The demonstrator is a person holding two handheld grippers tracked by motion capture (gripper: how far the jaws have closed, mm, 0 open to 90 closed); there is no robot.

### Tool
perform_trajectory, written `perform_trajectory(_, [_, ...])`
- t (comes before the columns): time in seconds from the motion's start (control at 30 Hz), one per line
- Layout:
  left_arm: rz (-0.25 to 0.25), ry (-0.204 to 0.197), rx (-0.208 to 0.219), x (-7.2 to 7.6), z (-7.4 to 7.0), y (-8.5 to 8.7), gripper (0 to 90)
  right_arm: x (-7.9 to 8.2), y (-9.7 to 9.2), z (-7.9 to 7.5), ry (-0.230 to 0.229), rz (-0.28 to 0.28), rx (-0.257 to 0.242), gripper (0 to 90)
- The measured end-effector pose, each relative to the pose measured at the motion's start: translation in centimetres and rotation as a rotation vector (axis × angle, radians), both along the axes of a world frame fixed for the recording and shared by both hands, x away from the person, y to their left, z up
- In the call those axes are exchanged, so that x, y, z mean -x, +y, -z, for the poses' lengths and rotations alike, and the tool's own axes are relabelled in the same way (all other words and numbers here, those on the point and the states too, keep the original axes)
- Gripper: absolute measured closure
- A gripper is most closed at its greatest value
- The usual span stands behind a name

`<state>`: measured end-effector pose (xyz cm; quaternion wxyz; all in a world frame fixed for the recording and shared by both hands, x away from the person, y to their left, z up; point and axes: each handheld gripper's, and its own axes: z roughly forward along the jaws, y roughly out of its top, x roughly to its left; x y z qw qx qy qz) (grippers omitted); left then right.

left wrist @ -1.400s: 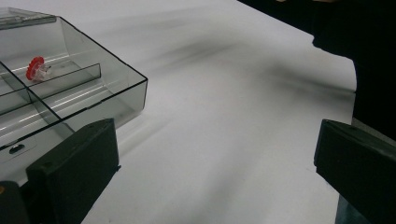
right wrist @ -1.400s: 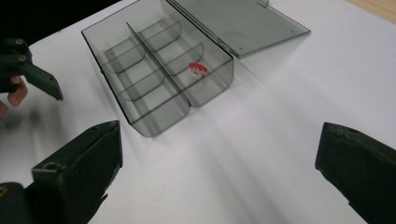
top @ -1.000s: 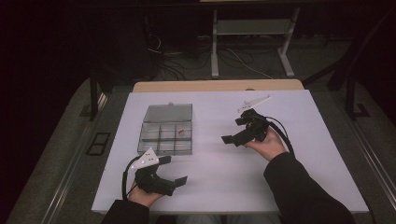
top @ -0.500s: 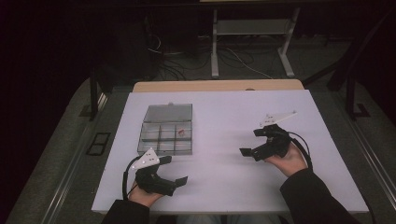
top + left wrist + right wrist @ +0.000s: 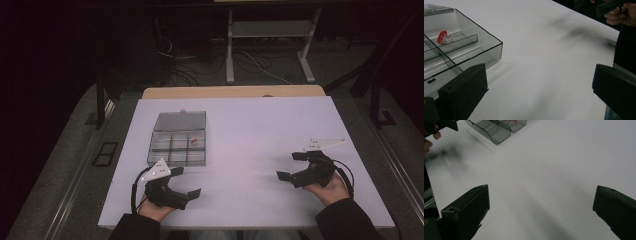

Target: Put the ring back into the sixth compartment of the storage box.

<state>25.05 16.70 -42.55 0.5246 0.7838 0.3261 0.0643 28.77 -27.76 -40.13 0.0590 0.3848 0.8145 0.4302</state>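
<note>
A clear grey compartment box (image 5: 178, 139) lies on the left half of the white table (image 5: 250, 125), its lid folded back. One small red part (image 5: 194, 142) sits in a right-hand compartment; the left gripper view has it as a red toothed piece (image 5: 442, 37) inside the box (image 5: 474, 50). My left gripper (image 5: 186, 181) rests near the front edge, just below the box, open and empty. My right gripper (image 5: 292, 166) is held low at the front right, open, with nothing between its jaws. The right gripper view catches the box's corner (image 5: 496, 130) far off.
A wooden strip (image 5: 235, 92) borders the table's far edge. Beyond it stand a white metal frame (image 5: 270, 35) and loose cables (image 5: 175, 55) on the dark floor. A wide bare stretch of table lies between the two grippers.
My right gripper has drawn back from the table's middle toward the front right and come lower. The left gripper has stayed where it was.
</note>
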Motion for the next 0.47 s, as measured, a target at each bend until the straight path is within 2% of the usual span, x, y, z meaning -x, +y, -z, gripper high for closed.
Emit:
perform_trajectory(0.23, [-0.001, -0.001, -0.001, 0.0, 0.0, 0.0, 0.0, 1.8, -1.7, 1.7, -0.005, 0.047, -0.018, 0.8])
perform_trajectory(0.47, [0.0, 0.001, -0.002, -0.1, 0.0, 0.0, 0.0, 2.7, -2.6, 2.3, -0.011, 0.078, -0.034, 0.9])
